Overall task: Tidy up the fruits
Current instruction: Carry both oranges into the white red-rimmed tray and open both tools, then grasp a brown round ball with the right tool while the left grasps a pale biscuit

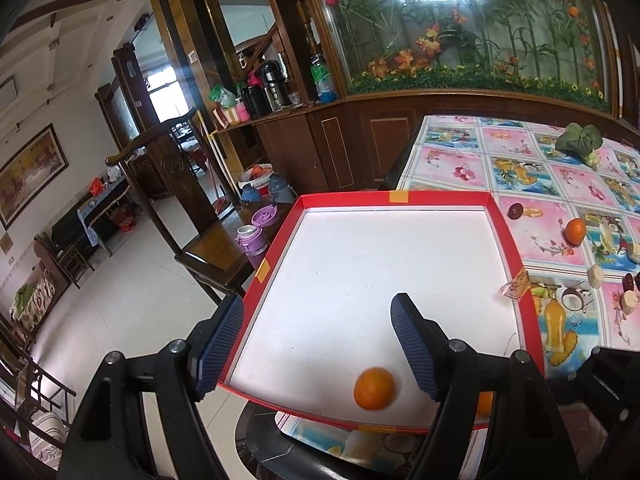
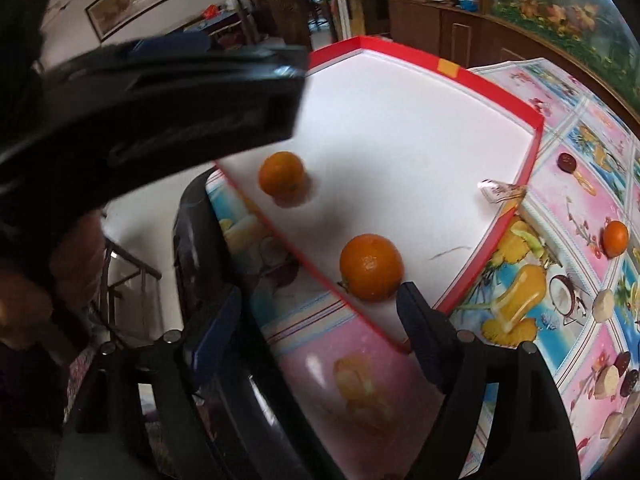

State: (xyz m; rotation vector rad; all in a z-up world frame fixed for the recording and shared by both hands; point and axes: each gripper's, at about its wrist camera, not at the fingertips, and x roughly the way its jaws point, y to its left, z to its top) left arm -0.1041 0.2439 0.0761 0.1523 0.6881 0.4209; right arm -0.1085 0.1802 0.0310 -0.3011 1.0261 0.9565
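A red-rimmed tray [image 1: 516, 248] [image 2: 500, 92] with a white floor sits at the table's corner. Two oranges lie in it near its front edge. In the left wrist view, one orange [image 1: 374, 388] is blurred below my open left gripper [image 1: 318, 344]; the other orange [image 1: 485, 402] is mostly hidden behind the right finger. In the right wrist view, the near orange [image 2: 371, 266] lies just ahead of my open right gripper [image 2: 320, 332], and the far orange [image 2: 282, 176] is beyond it. Neither gripper holds anything. A third orange [image 1: 576, 231] [image 2: 616, 238] rests on the tablecloth.
A dark round fruit [image 1: 515, 211] [image 2: 567, 162], pale fruit pieces [image 1: 596, 276] [image 2: 604, 304] and a leafy green vegetable [image 1: 580, 140] lie on the patterned tablecloth. A clear wrapper [image 2: 500, 190] rests on the tray's right rim. A wooden chair [image 1: 208, 252] stands left of the table.
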